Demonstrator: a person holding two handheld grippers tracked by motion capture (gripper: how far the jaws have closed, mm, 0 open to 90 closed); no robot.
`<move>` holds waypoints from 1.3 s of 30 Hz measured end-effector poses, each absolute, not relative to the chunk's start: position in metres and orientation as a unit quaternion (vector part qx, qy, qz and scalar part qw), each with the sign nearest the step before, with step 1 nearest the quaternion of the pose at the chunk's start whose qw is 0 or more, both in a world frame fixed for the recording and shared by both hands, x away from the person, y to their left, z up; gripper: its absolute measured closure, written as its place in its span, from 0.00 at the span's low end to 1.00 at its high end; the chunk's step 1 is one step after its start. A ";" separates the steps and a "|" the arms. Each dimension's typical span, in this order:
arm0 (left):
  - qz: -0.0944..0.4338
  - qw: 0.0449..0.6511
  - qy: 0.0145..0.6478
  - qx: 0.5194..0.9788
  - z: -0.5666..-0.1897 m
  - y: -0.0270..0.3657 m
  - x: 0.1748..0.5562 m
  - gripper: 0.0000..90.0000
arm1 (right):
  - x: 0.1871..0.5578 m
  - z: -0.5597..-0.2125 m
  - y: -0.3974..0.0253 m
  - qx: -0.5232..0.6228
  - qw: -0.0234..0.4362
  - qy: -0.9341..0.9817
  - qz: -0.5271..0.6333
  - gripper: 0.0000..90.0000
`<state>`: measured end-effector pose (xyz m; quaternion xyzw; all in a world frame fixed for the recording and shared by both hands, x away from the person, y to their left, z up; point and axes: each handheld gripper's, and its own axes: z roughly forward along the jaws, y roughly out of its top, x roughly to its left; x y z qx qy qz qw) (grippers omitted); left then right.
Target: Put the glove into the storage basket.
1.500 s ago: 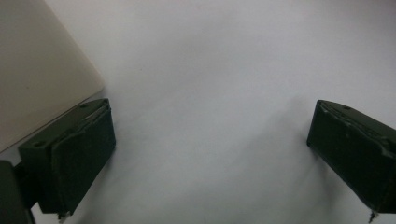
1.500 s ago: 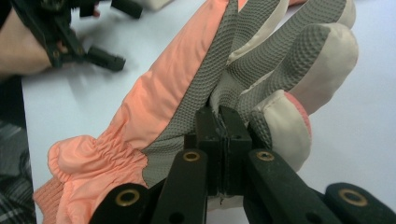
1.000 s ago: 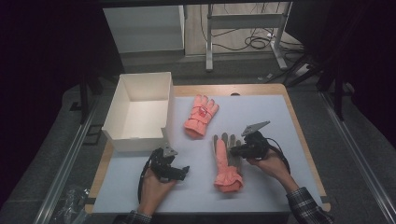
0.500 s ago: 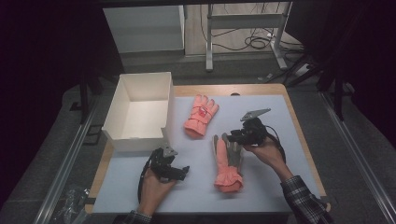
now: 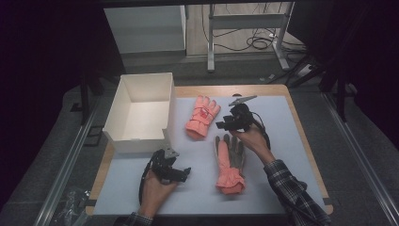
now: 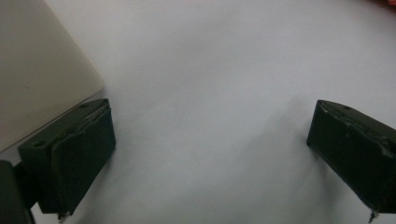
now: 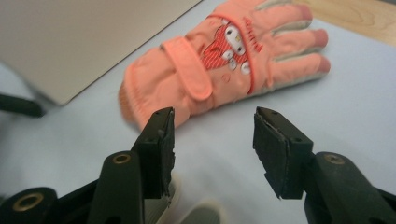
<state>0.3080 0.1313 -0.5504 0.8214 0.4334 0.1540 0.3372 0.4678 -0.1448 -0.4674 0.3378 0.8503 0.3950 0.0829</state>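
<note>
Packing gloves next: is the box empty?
Empty: the high view shows the box's bare white floor; both gloves lie outside on the mat.

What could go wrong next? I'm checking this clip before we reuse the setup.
The right tongs are open above the near glove's grey fingertips, aimed at the far glove; closing low might snag the near one instead. A pinch on the far glove's strap alone might let it slip. The white box lies close beside it and could get bumped.
</note>
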 end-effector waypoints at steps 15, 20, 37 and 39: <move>0.154 0.337 0.434 0.821 -0.550 0.131 0.308 0.01 | 0.512 -0.479 -0.109 0.344 0.095 0.850 0.387 0.61; 0.153 0.338 0.434 0.821 -0.550 0.131 0.308 0.01 | 0.522 -0.483 -0.099 0.347 0.097 0.850 0.385 0.61; 0.154 0.338 0.434 0.821 -0.550 0.131 0.308 0.01 | 0.546 -0.508 -0.070 0.355 0.101 0.864 0.342 0.58; 0.154 0.338 0.434 0.821 -0.550 0.131 0.308 0.01 | 0.547 -0.509 -0.070 0.356 0.090 0.865 0.343 0.68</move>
